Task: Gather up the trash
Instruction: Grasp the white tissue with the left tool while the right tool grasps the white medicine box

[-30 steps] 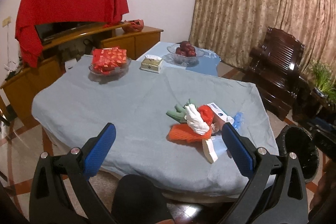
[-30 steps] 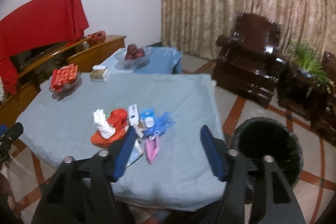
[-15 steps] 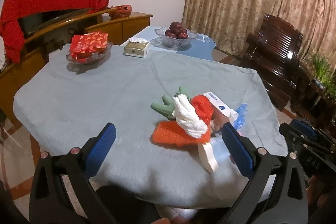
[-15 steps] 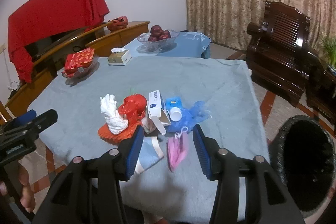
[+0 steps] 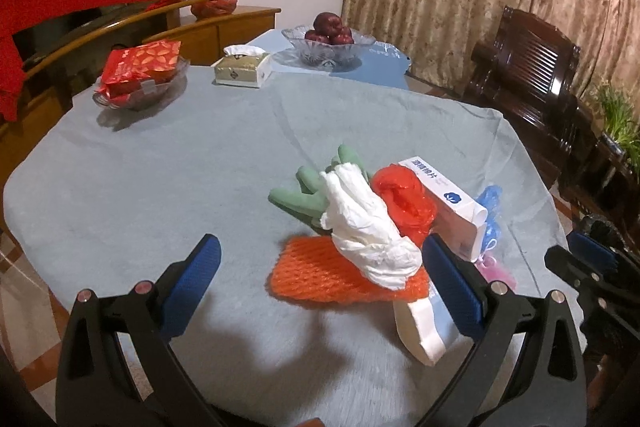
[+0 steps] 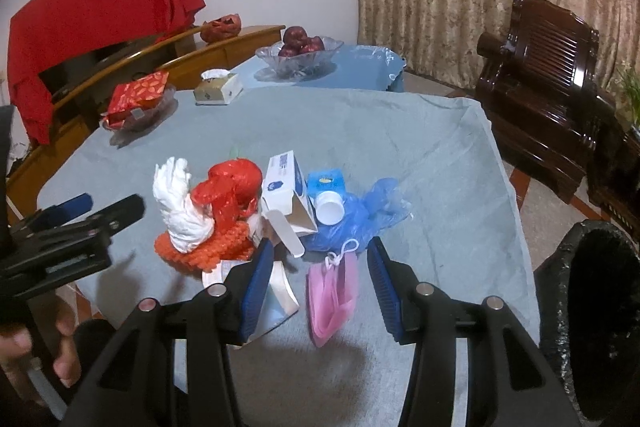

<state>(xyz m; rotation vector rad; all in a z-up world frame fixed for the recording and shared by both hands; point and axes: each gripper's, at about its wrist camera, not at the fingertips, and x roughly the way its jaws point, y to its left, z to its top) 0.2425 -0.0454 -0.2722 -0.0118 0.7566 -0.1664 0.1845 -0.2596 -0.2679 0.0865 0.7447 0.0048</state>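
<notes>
A heap of trash lies on the grey-blue tablecloth (image 5: 160, 187): orange foam net (image 5: 320, 273), crumpled white tissue (image 5: 368, 231), red plastic bag (image 5: 404, 203), green glove (image 5: 304, 195), white box (image 5: 444, 195). In the right wrist view the heap shows with a blue bag (image 6: 360, 215) and a pink mask (image 6: 334, 291). My left gripper (image 5: 320, 279) is open, its jaws either side of the orange net and tissue. My right gripper (image 6: 320, 279) is open, jaws astride the pink mask. A black-lined bin (image 6: 596, 311) stands right of the table.
At the table's far side stand a glass dish of red packets (image 5: 140, 75), a tissue box (image 5: 240, 67) and a bowl of red fruit (image 5: 330, 39). A dark wooden armchair (image 6: 548, 83) stands to the right. A sideboard (image 5: 224, 31) runs along the wall.
Both grippers have moved forward and down to the trash heap. The right gripper's jaws have narrowed and now straddle the pink mask.
</notes>
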